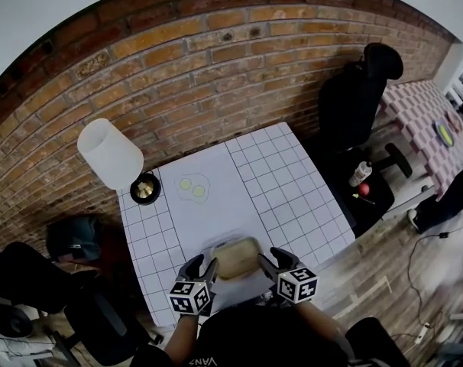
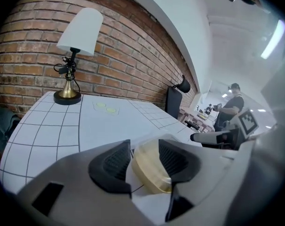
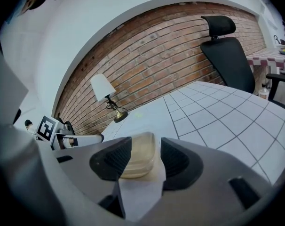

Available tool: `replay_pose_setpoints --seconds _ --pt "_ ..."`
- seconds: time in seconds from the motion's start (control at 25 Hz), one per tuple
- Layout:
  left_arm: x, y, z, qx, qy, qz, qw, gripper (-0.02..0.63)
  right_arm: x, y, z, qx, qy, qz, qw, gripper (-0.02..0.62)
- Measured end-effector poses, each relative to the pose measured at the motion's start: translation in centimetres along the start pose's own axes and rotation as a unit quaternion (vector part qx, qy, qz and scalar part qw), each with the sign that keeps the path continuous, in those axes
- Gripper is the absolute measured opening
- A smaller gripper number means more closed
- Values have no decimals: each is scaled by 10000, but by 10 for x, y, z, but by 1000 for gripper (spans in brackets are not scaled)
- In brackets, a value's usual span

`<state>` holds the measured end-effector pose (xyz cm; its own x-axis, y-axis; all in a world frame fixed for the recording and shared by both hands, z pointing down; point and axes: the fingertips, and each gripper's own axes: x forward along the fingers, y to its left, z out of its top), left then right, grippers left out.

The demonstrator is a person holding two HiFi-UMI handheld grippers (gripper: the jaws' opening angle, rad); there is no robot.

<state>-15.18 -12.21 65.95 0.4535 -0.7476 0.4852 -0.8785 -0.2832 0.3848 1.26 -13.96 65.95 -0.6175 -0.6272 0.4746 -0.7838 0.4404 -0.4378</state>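
Observation:
A shallow, translucent tan plastic container [image 1: 237, 257] sits at the near edge of the white grid-marked table [image 1: 293, 189]. It looks slightly blurred in the head view. My left gripper [image 1: 209, 268] grips its left side and my right gripper [image 1: 265, 261] its right side. In the left gripper view the container's rim [image 2: 152, 173] runs between the dark ribbed pads [image 2: 112, 164], with the gripper [image 2: 143, 158] closed on it. In the right gripper view the container [image 3: 138, 160] fills the gap of that gripper [image 3: 145, 157] in the same way.
A lamp with a white shade [image 1: 109, 153] and brass base [image 1: 145, 189] stands at the table's far left, by a brick wall. Two yellow-green dots [image 1: 192, 187] mark the tabletop. A black office chair [image 1: 354, 98] is to the right and a dark bag [image 1: 75, 238] to the left. A person [image 2: 231, 106] stands further off.

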Motion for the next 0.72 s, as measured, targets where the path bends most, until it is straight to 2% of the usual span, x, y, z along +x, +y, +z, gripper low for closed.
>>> replay_pose_setpoints --seconds 0.16,0.72 --pt "8 0 -7 -44 180 -38 9998 184 4 -2 -7 32 145 -20 9999 178" --pt "25 1 -13 -106 376 -130 9992 184 14 -6 -15 142 306 -71 9994 178"
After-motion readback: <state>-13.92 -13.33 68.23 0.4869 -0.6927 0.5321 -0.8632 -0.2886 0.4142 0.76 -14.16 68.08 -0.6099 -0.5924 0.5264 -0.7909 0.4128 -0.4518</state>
